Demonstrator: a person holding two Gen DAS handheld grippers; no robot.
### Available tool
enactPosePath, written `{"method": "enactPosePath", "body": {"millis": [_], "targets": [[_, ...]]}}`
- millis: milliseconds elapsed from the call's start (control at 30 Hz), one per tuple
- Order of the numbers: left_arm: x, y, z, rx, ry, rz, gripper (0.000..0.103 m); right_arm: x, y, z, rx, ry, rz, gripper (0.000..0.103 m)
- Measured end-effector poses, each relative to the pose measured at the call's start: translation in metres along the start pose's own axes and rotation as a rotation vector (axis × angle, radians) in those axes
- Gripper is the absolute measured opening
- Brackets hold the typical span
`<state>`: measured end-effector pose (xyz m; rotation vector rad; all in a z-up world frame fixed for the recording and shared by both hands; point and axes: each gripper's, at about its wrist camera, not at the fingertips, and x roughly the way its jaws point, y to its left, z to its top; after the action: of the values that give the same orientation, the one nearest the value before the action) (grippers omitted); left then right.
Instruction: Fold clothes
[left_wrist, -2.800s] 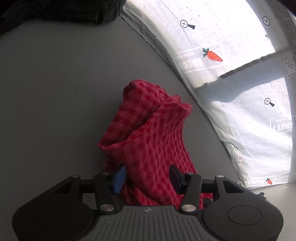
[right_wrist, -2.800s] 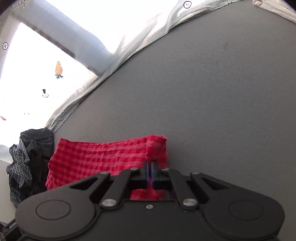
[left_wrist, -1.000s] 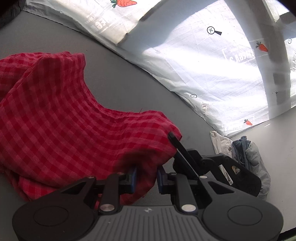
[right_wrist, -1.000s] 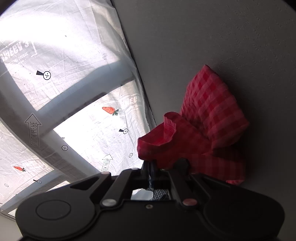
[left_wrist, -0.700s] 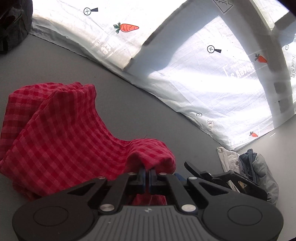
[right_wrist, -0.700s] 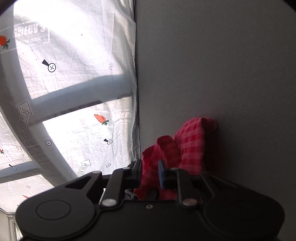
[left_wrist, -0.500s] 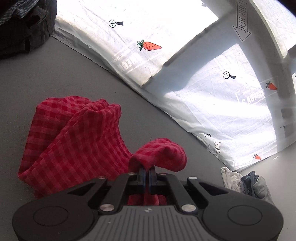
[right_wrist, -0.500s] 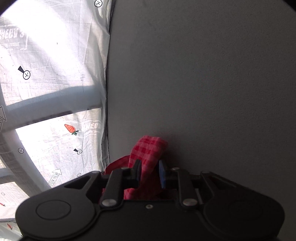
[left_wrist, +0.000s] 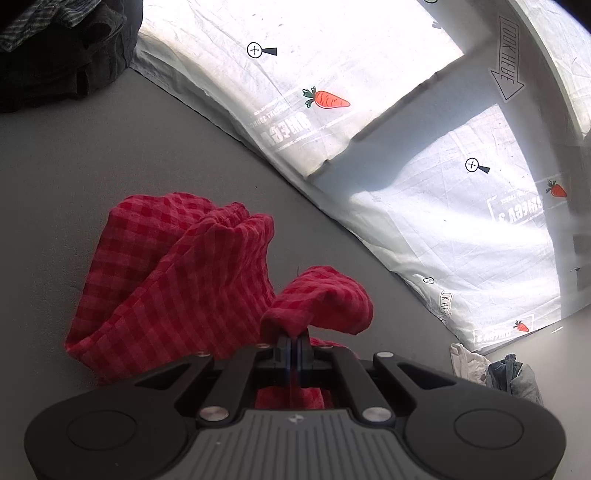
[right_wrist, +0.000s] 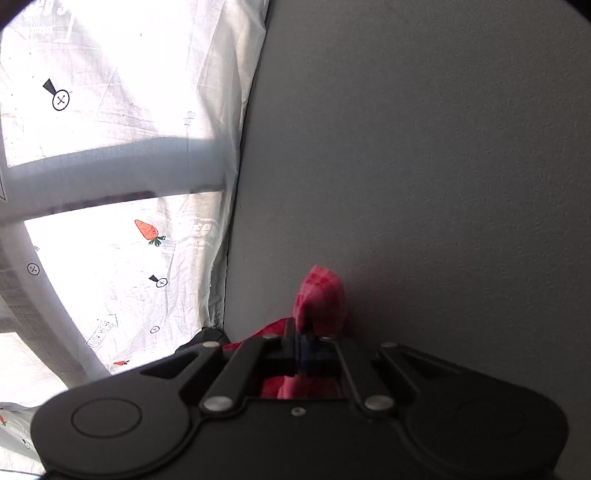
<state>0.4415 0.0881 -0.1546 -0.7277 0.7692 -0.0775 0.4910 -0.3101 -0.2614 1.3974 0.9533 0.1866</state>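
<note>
A red checked cloth (left_wrist: 177, 280) lies bunched on the grey table (left_wrist: 74, 155). My left gripper (left_wrist: 294, 341) is shut on a fold of the cloth, which bulges over the fingertips and lifts off the table. In the right wrist view my right gripper (right_wrist: 303, 345) is shut on another part of the same red cloth (right_wrist: 320, 295); only a small tuft shows above the fingers, and the remainder of the cloth is hidden under the gripper body.
A white printed sheet with carrots (left_wrist: 369, 122) covers the area beyond the table edge. A dark pile of clothes (left_wrist: 55, 48) sits at the far left. A small heap of light and denim clothes (left_wrist: 498, 373) lies at the right.
My left gripper closed on the cloth and drew back, lifting a fold. My right gripper opened briefly, then shut again on the cloth, and swung toward the bare table.
</note>
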Motion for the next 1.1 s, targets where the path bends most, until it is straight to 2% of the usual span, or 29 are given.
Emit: {"method": "enactPosePath", "body": {"millis": [133,300,400,467,500,533,633,767,933,1100], "targets": [[-0.017,-0.019,0.059,0.019,-0.146,-0.052,0.001,-0.037,0.049,0.036,-0.036,-0.141,0.143,0.001],[-0.063,-0.067,0.134,0.088,-0.398,-0.168,0.0,-0.106,0.126,0.069,-0.202,-0.335,0.324,0.001],[-0.098,-0.091,0.162,0.113,-0.521,-0.253,0.0,-0.15,0.159,0.07,-0.304,-0.426,0.404,0.001],[-0.117,-0.104,0.169,0.159,-0.57,-0.273,0.0,-0.177,0.17,0.065,-0.355,-0.463,0.447,0.001],[-0.123,-0.108,0.168,0.179,-0.588,-0.258,0.0,-0.19,0.175,0.062,-0.381,-0.48,0.467,0.001],[-0.118,-0.104,0.159,0.167,-0.563,-0.247,0.0,-0.2,0.176,0.056,-0.406,-0.487,0.472,0.001],[-0.099,-0.086,0.129,0.112,-0.462,-0.218,0.0,-0.211,0.172,0.041,-0.464,-0.497,0.417,0.001],[-0.073,-0.062,0.089,0.04,-0.326,-0.179,0.0,-0.199,0.15,0.027,-0.413,-0.429,0.377,0.001],[-0.041,-0.033,0.039,-0.051,-0.157,-0.129,0.0,-0.17,0.116,0.001,-0.372,-0.298,0.309,0.001],[-0.036,-0.009,0.02,-0.108,-0.101,-0.102,0.0,-0.135,0.079,-0.017,-0.233,-0.181,0.286,0.001]]}}
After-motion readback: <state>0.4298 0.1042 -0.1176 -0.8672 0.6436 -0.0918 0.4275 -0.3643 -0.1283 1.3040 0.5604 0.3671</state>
